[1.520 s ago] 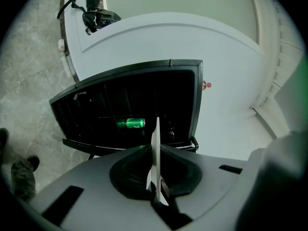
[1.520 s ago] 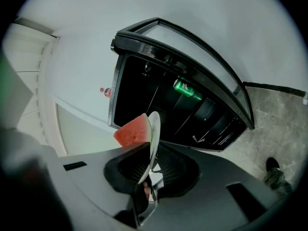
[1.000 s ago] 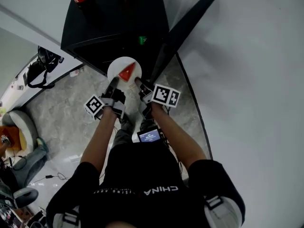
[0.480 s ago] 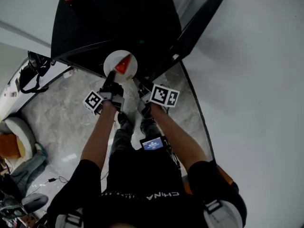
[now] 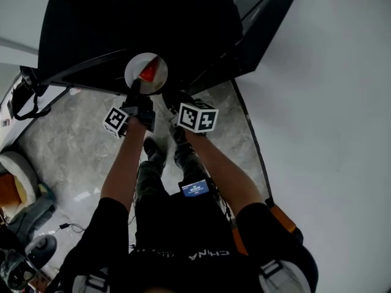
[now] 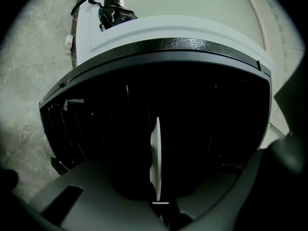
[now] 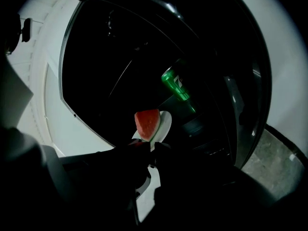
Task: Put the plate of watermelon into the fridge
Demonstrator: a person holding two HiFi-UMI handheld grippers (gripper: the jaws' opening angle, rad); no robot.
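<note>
Beyond the plate (image 5: 135, 71) both hand-held grippers (image 5: 135, 92) (image 5: 170, 97) clamp, a green bottle (image 7: 175, 85) stands.

Passage into the dark fridge (image 5: 140, 23) is left open straight ahead; it is narrowed on the right by the open door (image 5: 263, 32) and a green bottle (image 7: 176, 85) inside.

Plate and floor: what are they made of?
Plate: white, smooth, with a thin even rim; ceramic or melamine, can't tell which. Floor: grey, veined and glossy with light reflections; likely polished marble or marble-look tile.
</note>
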